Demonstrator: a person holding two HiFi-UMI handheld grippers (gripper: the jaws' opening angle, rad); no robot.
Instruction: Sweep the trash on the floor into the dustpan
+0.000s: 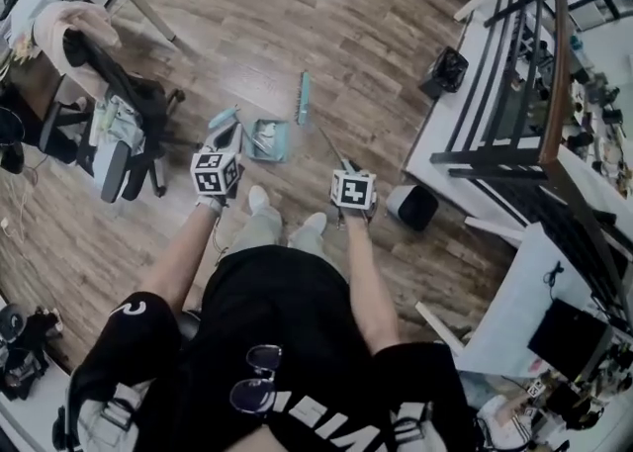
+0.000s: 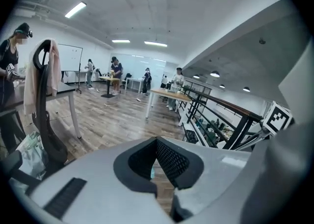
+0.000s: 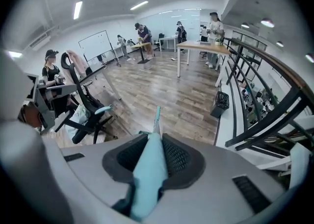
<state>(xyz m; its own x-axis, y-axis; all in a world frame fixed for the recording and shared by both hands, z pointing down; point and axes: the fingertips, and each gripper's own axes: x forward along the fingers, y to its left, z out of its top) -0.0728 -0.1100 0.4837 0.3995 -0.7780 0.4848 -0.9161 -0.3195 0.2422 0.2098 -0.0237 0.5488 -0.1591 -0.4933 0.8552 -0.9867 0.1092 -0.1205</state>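
Observation:
A teal dustpan [image 1: 269, 140] lies on the wood floor just ahead of my feet. My left gripper [image 1: 225, 130] is beside it on the left, shut, with a thin teal strip of the dustpan's handle [image 2: 151, 170] showing between the pads. My right gripper [image 1: 348, 167] is shut on the teal broom handle [image 3: 148, 169], which runs forward and down to the broom head [image 1: 305, 97] on the floor just beyond the dustpan. The broom head [image 3: 156, 116] points away from me. I cannot make out loose trash on the floor.
An office chair [image 1: 119, 138] draped with clothes stands close on the left. A grey round bin [image 1: 412, 206] sits by my right foot, and a black bin [image 1: 448, 70] stands farther right against the white platform with its dark railing [image 1: 514, 94]. People stand at tables far across the room.

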